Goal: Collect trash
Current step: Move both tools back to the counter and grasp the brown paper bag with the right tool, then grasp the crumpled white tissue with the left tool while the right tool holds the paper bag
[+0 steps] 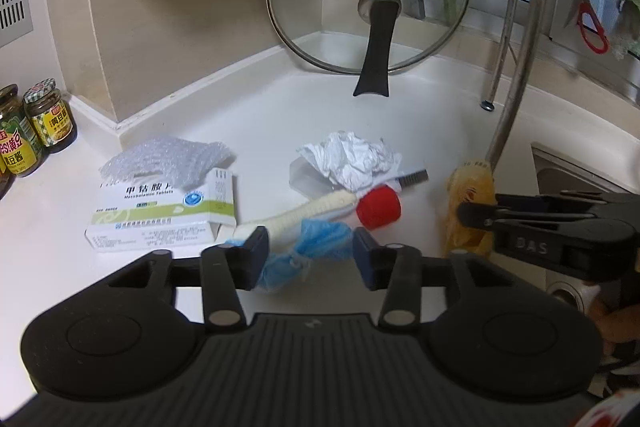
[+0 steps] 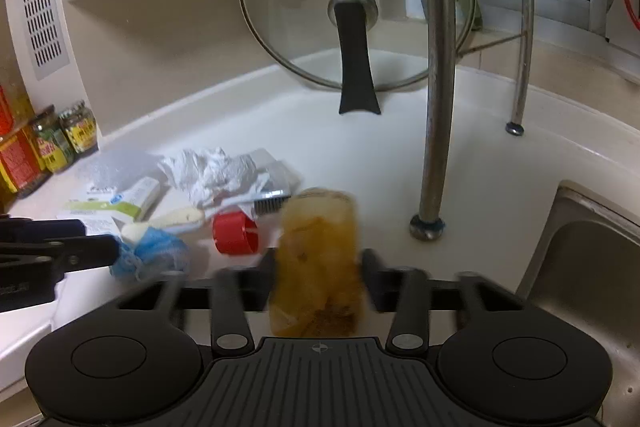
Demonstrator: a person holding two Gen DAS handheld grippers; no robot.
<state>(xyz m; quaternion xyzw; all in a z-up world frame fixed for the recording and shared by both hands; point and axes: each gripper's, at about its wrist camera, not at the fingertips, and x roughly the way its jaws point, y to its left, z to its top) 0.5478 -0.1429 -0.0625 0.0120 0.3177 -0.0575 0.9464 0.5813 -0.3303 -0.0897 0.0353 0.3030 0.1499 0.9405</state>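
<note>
Blurring right gripper (image 2: 318, 267) clamps yellow bag (image 2: 316, 263); left gripper (image 1: 310, 253) released around blue wad (image 1: 308, 247).

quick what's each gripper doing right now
left gripper: open, its pads either side of the blue wad, not pressing it
right gripper: shut on the yellow bag
</note>
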